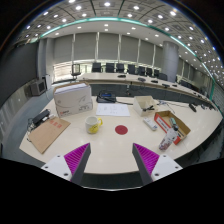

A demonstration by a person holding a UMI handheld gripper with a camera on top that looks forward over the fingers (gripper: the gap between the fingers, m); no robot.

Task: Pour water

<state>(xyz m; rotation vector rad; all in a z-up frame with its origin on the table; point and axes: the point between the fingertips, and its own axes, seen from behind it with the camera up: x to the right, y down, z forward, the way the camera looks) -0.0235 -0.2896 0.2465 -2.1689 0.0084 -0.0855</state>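
Here the gripper (111, 158) is held high above a wide, pale bench (110, 140), and its two fingers with pink pads (76, 157) are spread apart with nothing between them. Well beyond the fingers stands a small yellow-white mug (92, 125). Near the mug lies a flat red round disc (121, 129). A white box-shaped machine (72, 98) sits behind the mug.

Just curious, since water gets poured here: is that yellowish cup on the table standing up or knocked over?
Upright. The cup stands on the table, mouth upward, beyond the open gripper.
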